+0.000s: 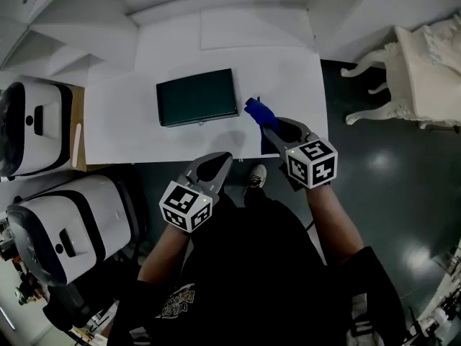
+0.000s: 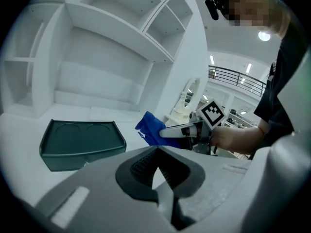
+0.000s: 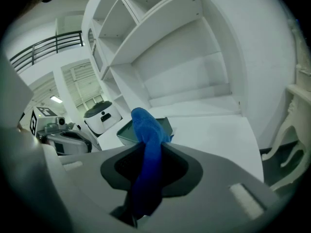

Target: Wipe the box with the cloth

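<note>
Cloth (image 3: 146, 130) partly inside right gripper (image 1: 268, 129)

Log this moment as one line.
right gripper: shut on cloth | left gripper: shut, empty | box: on table, cloth beside it, apart

A white table (image 1: 288, 71) fills the upper middle of the head view, and white shelves (image 2: 97, 47) rise behind it across the upper left of the left gripper view. At the left edge of the head view stands a white-and-black machine (image 1: 36, 125), with a second machine (image 1: 72, 225) of the same kind below it. An ornate white chair (image 1: 421, 60) stands on the dark glossy floor (image 1: 389, 186) at the upper right.
</note>
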`<action>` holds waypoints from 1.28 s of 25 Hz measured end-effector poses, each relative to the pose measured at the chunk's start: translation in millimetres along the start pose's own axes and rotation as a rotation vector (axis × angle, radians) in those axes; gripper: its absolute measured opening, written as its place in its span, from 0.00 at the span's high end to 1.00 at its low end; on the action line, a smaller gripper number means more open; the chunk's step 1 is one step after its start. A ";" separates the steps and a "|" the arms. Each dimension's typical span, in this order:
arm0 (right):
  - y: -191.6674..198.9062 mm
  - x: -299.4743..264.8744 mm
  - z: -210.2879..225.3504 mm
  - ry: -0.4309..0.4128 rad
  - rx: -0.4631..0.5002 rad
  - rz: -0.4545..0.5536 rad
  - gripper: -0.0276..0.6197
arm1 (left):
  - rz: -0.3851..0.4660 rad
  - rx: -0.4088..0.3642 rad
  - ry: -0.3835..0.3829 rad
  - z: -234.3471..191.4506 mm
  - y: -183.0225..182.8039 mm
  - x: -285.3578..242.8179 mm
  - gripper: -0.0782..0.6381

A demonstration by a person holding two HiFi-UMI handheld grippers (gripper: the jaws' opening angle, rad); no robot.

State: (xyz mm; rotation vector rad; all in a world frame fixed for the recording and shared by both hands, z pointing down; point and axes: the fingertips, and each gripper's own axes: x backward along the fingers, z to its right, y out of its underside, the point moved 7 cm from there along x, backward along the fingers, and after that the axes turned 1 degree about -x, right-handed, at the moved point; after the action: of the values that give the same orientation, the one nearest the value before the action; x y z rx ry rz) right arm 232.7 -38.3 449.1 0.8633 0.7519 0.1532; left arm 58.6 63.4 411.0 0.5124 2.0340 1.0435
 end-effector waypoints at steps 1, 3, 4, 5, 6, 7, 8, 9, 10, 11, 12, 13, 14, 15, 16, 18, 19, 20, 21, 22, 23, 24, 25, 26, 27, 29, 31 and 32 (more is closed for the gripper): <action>-3.2 1.3 -5.8 -0.017 0.010 0.011 0.77 | 0.012 0.002 -0.022 -0.9 -0.6 5.1 0.89; -7.9 1.3 -16.7 -0.048 0.034 0.022 0.77 | 0.037 0.008 -0.064 -2.8 -1.7 16.8 0.89; -9.2 0.5 -21.3 -0.061 0.045 0.022 0.77 | 0.049 0.011 -0.083 -3.1 -1.7 22.6 0.89; -9.9 -0.5 -25.0 -0.072 0.056 0.020 0.77 | 0.058 0.015 -0.098 -3.1 -1.3 28.0 0.89; -10.2 -1.2 -28.2 -0.081 0.063 0.017 0.77 | 0.064 0.018 -0.112 -2.8 -0.5 32.8 0.89; -10.1 -1.8 -31.2 -0.090 0.069 0.015 0.77 | 0.070 0.020 -0.124 -2.7 0.4 37.2 0.89; -9.9 -2.4 -34.5 -0.098 0.074 0.013 0.77 | 0.074 0.022 -0.136 -3.1 1.4 41.6 0.89; -9.6 -3.4 -38.4 -0.105 0.079 0.011 0.77 | 0.080 0.024 -0.147 -4.4 2.3 46.3 0.89; -9.1 -4.6 -43.0 -0.111 0.083 0.010 0.77 | 0.085 0.026 -0.159 -6.4 3.4 51.6 0.89; -8.0 -5.7 -48.3 -0.116 0.087 0.007 0.77 | 0.089 0.030 -0.169 -8.4 5.0 57.5 0.89; -6.5 -6.6 -54.0 -0.121 0.091 0.004 0.77 | 0.092 0.035 -0.178 -10.2 7.1 63.7 0.89; -5.0 -7.4 -59.7 -0.125 0.094 0.002 0.77 | 0.094 0.039 -0.185 -12.1 9.3 69.8 0.89; -4.1 -8.3 -65.5 -0.128 0.098 0.002 0.77 | 0.096 0.041 -0.191 -14.5 11.1 75.6 0.89; -3.7 -9.3 -71.5 -0.131 0.102 0.003 0.77 | 0.099 0.041 -0.196 -17.1 12.4 81.1 0.89; -3.3 -10.3 -77.8 -0.133 0.106 0.005 0.77 | 0.101 0.039 -0.200 -19.8 13.4 86.3 0.89; -0.9 -11.7 -91.5 -0.136 0.111 0.005 0.77 | 0.105 0.040 -0.203 -24.1 15.8 96.4 0.89; 1.2 -11.8 -98.7 -0.135 0.112 0.003 0.77 | 0.107 0.041 -0.201 -25.4 17.3 101.3 0.89; 3.4 -11.8 -105.8 -0.134 0.112 0.001 0.77 | 0.108 0.043 -0.197 -26.6 18.7 105.9 0.89; 5.3 -11.8 -112.9 -0.132 0.114 0.001 0.77 | 0.109 0.042 -0.191 -28.1 20.0 110.4 0.89; 7.0 -12.0 -120.2 -0.130 0.115 0.001 0.77 | 0.109 0.041 -0.184 -29.8 21.3 114.9 0.89; 8.7 -12.2 -127.4 -0.127 0.116 0.003 0.77 | 0.109 0.038 -0.176 -31.6 22.7 119.4 0.89; 10.7 -12.6 -134.3 -0.124 0.116 0.005 0.77 | 0.110 0.036 -0.168 -33.4 24.5 124.1 0.89; 13.1 -13.2 -140.8 -0.120 0.117 0.006 0.77 | 0.112 0.035 -0.160 -35.2 26.6 128.8 0.89; 15.7 -14.3 -147.0 -0.115 0.117 0.006 0.77 | 0.114 0.035 -0.153 -36.9 28.8 133.6 0.89; 18.5 -15.6 -153.0 -0.109 0.116 0.005 0.77 | 0.116 0.033 -0.145 -38.5 31.1 138.5 0.89; 25.1 -18.4 -166.2 -0.097 0.110 0.005 0.77 | 0.118 0.028 -0.129 -42.0 36.3 148.9 0.89; 32.4 -20.2 -181.4 -0.087 0.106 0.006 0.77 | 0.115 0.025 -0.111 -45.3 43.1 160.1 0.89; 35.9 -20.8 -189.2 -0.082 0.105 0.007 0.77 | 0.113 0.025 -0.103 -46.8 46.9 165.6 0.89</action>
State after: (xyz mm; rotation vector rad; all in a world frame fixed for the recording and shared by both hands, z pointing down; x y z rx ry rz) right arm 99.6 96.4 408.2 0.9666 0.6847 0.0841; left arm -80.1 173.6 390.4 0.6873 1.9480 1.0380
